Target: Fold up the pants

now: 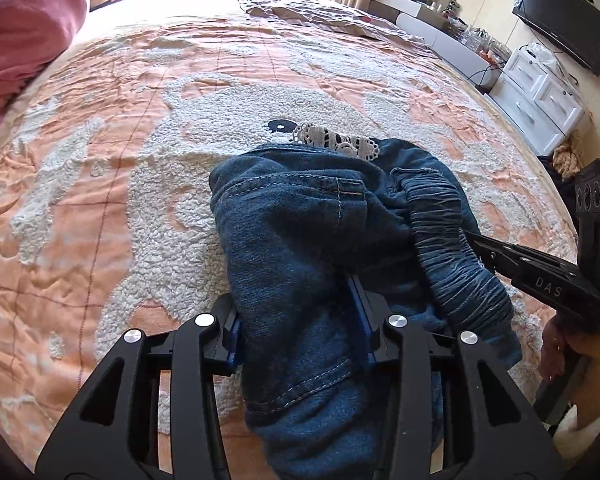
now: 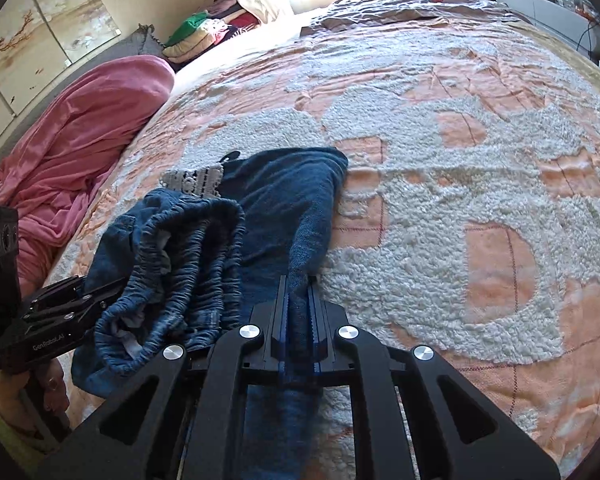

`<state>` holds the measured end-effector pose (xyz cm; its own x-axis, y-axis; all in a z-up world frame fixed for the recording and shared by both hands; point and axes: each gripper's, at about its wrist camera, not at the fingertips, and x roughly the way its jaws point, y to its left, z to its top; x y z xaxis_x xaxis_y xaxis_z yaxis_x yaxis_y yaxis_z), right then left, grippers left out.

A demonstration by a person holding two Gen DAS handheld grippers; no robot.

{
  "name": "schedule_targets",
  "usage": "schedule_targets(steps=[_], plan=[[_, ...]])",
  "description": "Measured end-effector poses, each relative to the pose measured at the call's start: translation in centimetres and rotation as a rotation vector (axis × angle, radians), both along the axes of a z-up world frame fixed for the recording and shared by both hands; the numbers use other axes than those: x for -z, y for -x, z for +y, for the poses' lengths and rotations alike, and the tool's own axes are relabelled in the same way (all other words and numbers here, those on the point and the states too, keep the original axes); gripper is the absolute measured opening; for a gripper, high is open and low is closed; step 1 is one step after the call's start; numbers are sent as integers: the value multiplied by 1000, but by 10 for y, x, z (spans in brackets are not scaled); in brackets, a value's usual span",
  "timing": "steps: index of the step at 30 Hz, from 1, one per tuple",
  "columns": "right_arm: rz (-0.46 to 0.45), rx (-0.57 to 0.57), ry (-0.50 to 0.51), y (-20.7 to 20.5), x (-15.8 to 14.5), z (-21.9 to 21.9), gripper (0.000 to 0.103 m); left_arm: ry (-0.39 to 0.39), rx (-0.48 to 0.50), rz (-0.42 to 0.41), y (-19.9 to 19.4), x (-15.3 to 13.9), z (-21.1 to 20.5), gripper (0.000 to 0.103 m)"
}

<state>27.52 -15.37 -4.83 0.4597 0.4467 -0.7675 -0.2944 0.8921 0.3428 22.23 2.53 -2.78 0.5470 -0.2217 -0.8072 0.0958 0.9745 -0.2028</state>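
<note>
Bed with peach-and-white bedspread [image 1: 100, 184], bunched denim pants [image 1: 300, 232], perhaps a pink blanket [image 2: 84, 128]

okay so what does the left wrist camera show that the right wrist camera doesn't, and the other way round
Only the left wrist view shows the black flat-screen television and the white drawer cabinet. Only the right wrist view shows the pale landscape wall painting. Both show the dark blue denim pants on the peach and white fleecy bedspread, the pink bundled blanket, the left gripper and the right gripper, each with denim between its jaws.
</note>
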Motion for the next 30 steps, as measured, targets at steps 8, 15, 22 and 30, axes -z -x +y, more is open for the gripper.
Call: schedule_targets(steps=[8, 15, 22, 30], plan=[[-22, 5, 53, 4, -1, 2, 30, -15, -14, -2, 0, 4, 1, 51], [-68, 8, 85, 17, -13, -8, 45, -7, -10, 5, 1, 5, 1, 59], [-81, -18, 97, 26, -14, -6, 61, -10, -20, 13, 2, 5, 2, 68], [-50, -9, 136, 25, 1, -2, 70, -12, -18, 16, 7, 1, 4, 83]])
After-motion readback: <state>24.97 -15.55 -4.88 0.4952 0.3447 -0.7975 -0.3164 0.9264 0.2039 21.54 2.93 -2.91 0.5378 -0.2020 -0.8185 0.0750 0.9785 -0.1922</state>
